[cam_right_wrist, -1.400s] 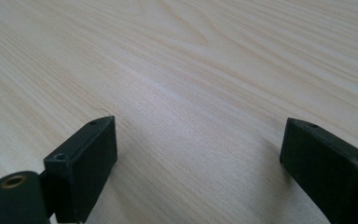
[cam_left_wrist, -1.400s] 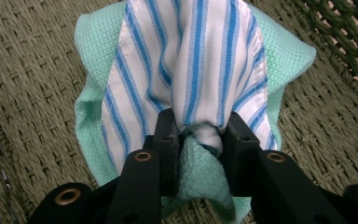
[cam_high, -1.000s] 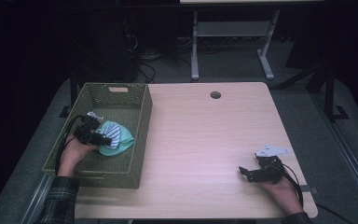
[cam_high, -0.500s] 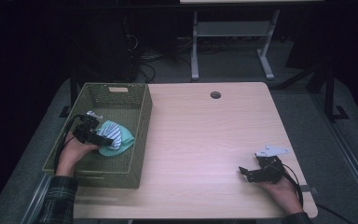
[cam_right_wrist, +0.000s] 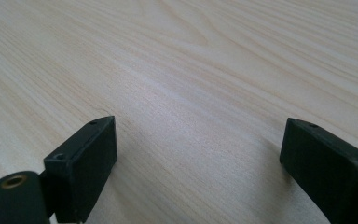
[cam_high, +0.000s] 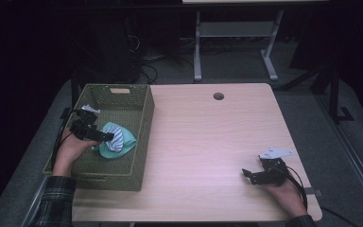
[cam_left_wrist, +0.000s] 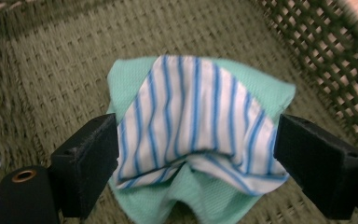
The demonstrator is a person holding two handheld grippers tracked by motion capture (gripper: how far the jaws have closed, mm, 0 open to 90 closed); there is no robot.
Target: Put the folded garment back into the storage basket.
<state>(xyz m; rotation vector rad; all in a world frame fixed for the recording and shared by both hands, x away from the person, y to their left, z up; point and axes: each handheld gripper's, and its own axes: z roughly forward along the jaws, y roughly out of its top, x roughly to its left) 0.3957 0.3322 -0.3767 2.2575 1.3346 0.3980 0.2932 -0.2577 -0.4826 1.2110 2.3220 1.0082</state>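
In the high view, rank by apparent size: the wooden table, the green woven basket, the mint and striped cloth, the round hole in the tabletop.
1. Light wooden table, by far the largest.
2. Olive green woven basket.
3. Mint green and blue-striped cloth lying inside the basket.
4. Small round hole in the tabletop, the smallest.

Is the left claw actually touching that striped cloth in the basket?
Cannot tell. In the left gripper view the left claw stands open around the striped cloth, whose edges reach both jaws, but no plain contact or gap shows. It lies in the basket.
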